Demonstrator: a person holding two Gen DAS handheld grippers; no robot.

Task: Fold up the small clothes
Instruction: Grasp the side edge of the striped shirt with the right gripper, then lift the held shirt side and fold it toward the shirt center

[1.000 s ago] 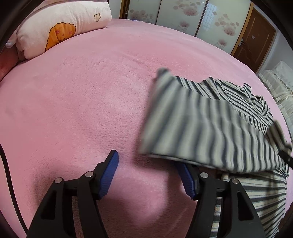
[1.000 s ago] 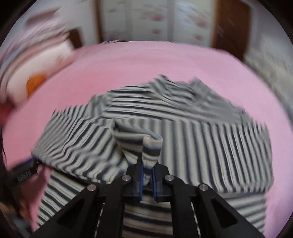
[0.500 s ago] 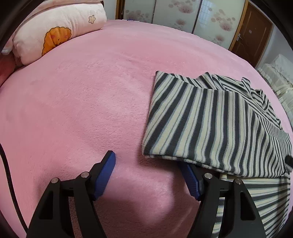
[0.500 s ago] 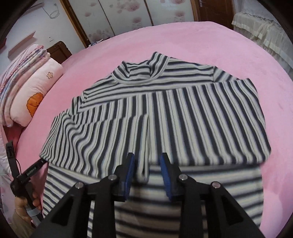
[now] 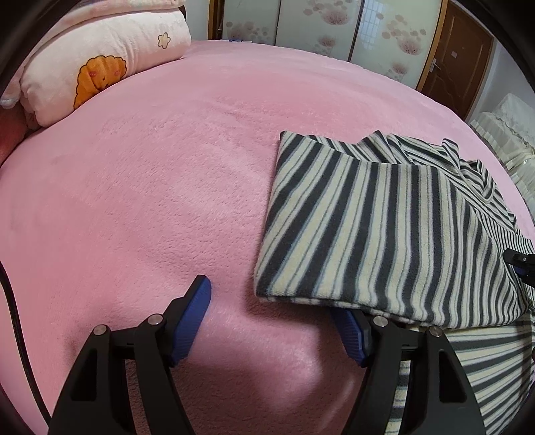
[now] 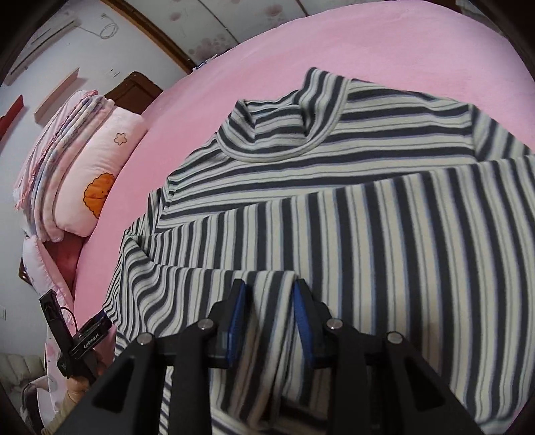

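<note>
— The jaws on the right gripper stand a little apart, blue pads either side of a sleeve end of the striped turtleneck. They've just been opening; the cloth lies between them, and I see a gap on each side, so nothing is pinched.

— And the left gripper?

— Its jaws are spread wide over the pink bedspread, with only bare blanket between them. The right-hand pad is partly tucked under the near edge of the folded sleeve; the other pad stands clear on the pink.

— Where's the top lying?

— Flat on the bed, neck away from the person, the collar standing up a bit. Both sleeves are folded across the chest, their stripes running the other way to those on the body. The hem end is down by the grippers.

— What's that by the head of the bed?

— A pale pink pillow with an orange cartoon print, lying well apart from the top. From the right side you can see a stack of folded quilts behind it. Beyond the far edge of the bed are flowered wardrobe doors and a brown wooden door.

— Is the person in view?

— Only a hand, low at the left, holding the left gripper's black body.
</note>
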